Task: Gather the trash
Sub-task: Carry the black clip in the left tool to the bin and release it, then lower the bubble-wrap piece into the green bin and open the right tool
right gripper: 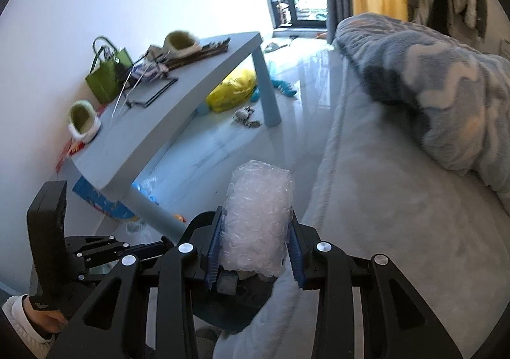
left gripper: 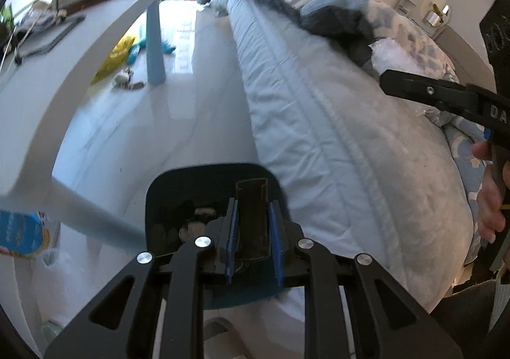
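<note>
Left gripper point(left gripper: 253, 231): clamped on a dark flat strip point(left gripper: 251, 218) above a dark teal bin point(left gripper: 165, 193).
Right gripper point(right gripper: 255, 238): gripping a clear bubble-wrap wad point(right gripper: 259, 215).
Floor: a glossy pale strip point(left gripper: 197, 97) runs between the grey table's edge point(left gripper: 95, 50) and the blue-grey bed's side point(left gripper: 302, 110).
</note>
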The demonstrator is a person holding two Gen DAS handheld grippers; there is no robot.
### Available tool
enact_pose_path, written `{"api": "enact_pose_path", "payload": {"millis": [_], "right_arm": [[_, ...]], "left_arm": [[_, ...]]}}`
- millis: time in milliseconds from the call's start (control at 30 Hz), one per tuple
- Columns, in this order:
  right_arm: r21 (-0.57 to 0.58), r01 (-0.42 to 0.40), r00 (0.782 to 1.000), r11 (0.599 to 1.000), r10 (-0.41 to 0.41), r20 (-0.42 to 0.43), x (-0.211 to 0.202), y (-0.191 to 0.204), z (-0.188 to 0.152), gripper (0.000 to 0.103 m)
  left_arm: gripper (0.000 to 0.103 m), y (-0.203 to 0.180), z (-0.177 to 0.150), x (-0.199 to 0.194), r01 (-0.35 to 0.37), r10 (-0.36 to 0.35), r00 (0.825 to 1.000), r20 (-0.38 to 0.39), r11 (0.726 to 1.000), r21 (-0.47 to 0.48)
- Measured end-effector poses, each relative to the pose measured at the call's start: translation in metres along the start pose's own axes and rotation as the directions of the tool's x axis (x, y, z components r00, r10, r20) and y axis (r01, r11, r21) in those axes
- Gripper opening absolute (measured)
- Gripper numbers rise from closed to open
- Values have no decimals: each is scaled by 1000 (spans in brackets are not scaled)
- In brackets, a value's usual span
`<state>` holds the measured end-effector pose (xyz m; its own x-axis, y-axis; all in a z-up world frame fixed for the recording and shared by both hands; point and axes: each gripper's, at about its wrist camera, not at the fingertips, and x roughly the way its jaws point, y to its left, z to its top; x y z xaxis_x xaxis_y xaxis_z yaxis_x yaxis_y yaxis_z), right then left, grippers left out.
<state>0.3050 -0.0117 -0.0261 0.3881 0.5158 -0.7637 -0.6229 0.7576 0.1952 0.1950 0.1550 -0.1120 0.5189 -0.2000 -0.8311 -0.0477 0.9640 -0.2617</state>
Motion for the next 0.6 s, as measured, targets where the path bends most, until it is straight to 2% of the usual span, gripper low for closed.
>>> {"api": "enact_pose_path", "payload": {"millis": [233, 333, 600], "right_arm": [[-43, -4, 998, 999, 1, -67, 33, 28, -5, 37], [-52, -10, 996, 999, 5, -90, 45, 35, -7, 37], [-66, -24, 987, 998, 13, -161, 80, 52, -15, 37]], "left_arm": [[24, 18, -10, 13, -22, 22, 996, -81, 1000, 6], [41, 27, -12, 14, -21, 19, 995, -95, 1000, -15], [54, 44, -20, 5, -76, 75, 992, -100, 997, -3]]}}
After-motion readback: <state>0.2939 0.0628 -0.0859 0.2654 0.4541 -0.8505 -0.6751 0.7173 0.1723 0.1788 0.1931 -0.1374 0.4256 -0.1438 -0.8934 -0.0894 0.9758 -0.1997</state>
